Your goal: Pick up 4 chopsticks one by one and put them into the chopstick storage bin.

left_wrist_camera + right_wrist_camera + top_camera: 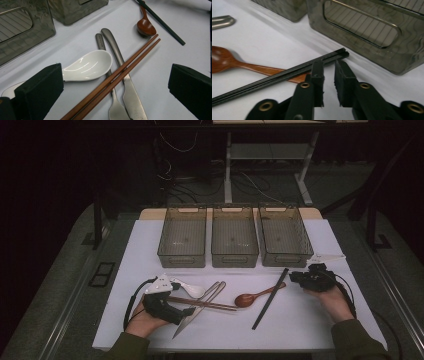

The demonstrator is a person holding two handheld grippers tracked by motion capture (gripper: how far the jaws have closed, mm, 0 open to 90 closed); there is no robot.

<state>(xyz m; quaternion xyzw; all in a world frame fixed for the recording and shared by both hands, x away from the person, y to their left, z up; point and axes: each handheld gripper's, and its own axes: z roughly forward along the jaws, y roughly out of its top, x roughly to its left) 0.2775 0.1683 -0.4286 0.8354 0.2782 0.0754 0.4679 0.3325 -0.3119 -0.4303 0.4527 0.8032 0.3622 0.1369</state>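
- Right gripper point(329, 65): jaws nearly together with a narrow gap, tips at the end of the black chopsticks point(274, 77), nothing pressed between the pads.
- Left gripper point(112, 85): jaws wide apart over the brown chopsticks point(112, 81), white spoon point(87, 65), knife point(125, 82) and fork point(111, 100).
- The black chopsticks lie across the wooden spoon point(234, 62)'s handle, just before the right-hand basket point(285, 237).

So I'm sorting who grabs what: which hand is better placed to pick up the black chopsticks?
Right. The right gripper has its nearly closed jaws at the black chopsticks' far end, while the left gripper sits open over the brown chopsticks and white spoon.
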